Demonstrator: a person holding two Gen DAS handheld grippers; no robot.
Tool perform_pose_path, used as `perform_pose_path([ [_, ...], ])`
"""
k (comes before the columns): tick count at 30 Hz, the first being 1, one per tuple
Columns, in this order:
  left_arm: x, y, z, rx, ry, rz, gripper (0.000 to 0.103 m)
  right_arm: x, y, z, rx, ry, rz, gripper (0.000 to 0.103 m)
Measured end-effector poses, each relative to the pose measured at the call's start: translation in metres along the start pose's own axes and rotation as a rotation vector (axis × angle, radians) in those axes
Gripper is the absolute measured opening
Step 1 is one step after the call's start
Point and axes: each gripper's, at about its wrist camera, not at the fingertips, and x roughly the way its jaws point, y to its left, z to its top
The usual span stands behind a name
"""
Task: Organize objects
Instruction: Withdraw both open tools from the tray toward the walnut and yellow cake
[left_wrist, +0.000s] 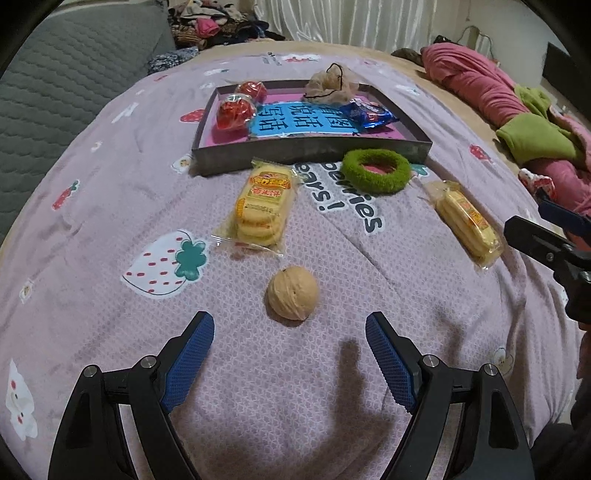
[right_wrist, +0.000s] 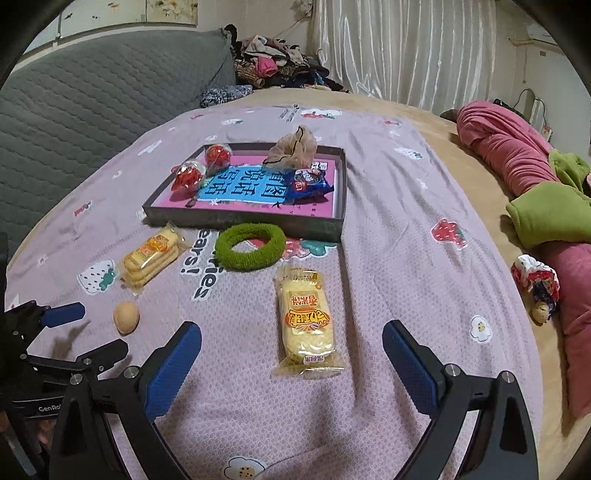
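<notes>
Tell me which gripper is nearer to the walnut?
Left. The left gripper is open just short of the walnut, which lies ahead between its fingers. The right gripper is open around a yellow cracker pack, farther right.

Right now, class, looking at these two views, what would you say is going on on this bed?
A person is tidying small items into a shallow tray on the bed. Both grippers are open and empty. The left gripper hovers just short of a walnut; the right gripper faces a yellow cracker pack. Another cracker pack and a green hair ring lie outside the tray.
</notes>
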Motion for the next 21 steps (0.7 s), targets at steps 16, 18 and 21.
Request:
perform_pose_path([
  [16,0.024,0.006,0.002,-0.032,0.051,0.013,0.085,0.026,0.001,-0.003,-0.025,0.041,-0.021,0.099],
  [18,0.025,0.005,0.003,-0.026,0.05,0.019,0.085,0.029,0.002,-0.003,-0.028,0.046,-0.018,0.099],
  [21,0.025,0.005,0.005,-0.025,0.042,0.02,0.085,0.033,0.002,-0.004,-0.032,0.053,-0.02,0.099],
])
